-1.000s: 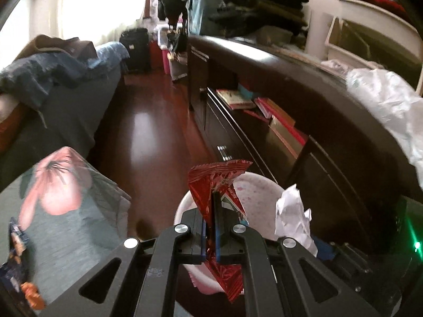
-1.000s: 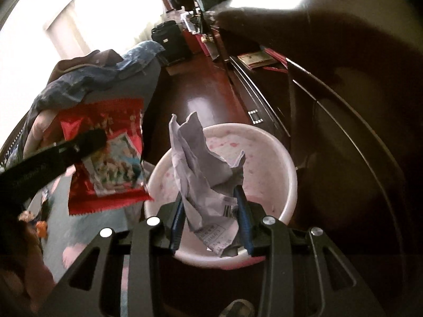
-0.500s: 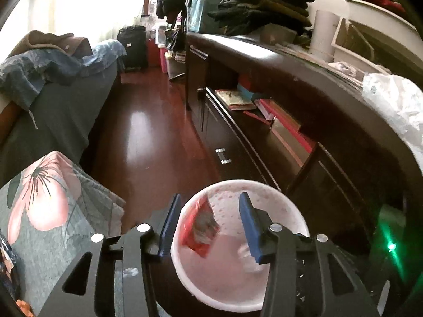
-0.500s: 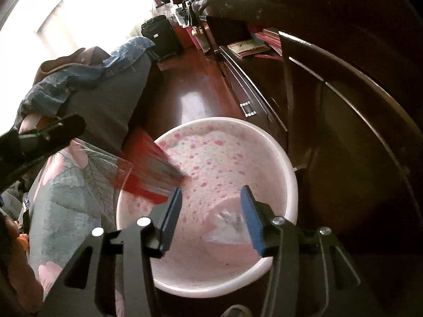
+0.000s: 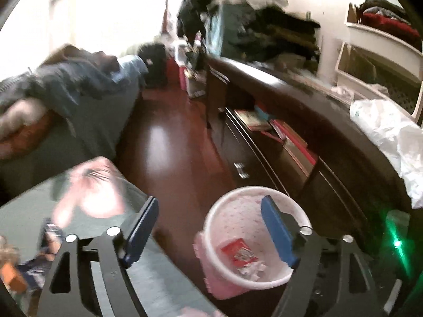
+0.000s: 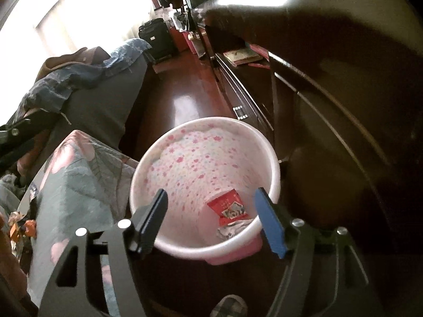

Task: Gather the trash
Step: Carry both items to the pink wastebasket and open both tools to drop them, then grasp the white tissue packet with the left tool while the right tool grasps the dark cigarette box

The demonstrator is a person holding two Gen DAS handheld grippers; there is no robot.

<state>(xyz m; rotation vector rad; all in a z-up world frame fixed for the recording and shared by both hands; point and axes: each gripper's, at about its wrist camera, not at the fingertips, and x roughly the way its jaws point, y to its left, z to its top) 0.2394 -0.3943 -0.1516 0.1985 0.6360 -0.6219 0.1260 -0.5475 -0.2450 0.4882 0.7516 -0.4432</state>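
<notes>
A pink flower-patterned trash bin [image 6: 269, 163] stands on the dark floor beside the cabinet; it also shows in the left wrist view [image 5: 211, 227]. A red snack wrapper [image 6: 228, 206] and crumpled white paper [image 6: 231, 229] lie at its bottom; both show in the left wrist view, the wrapper [image 5: 239, 252] and the paper [image 5: 251, 268]. My right gripper [image 6: 211, 206] is open and empty above the bin. My left gripper [image 5: 208, 212] is open and empty, above and left of the bin.
A floral cloth-covered surface [image 6: 76, 174] lies left of the bin, with snack packets [image 5: 49, 240] on it. A dark cabinet [image 5: 304, 137] with books runs along the right. A white plastic bag [image 5: 391, 137] sits on its top. A sofa with clothes [image 5: 66, 89] is at left.
Both grippers let go of their trash: the red wrapper and the crumpled paper dropped into the bin. Both grippers opened wide, and the left one drew back to the left.
</notes>
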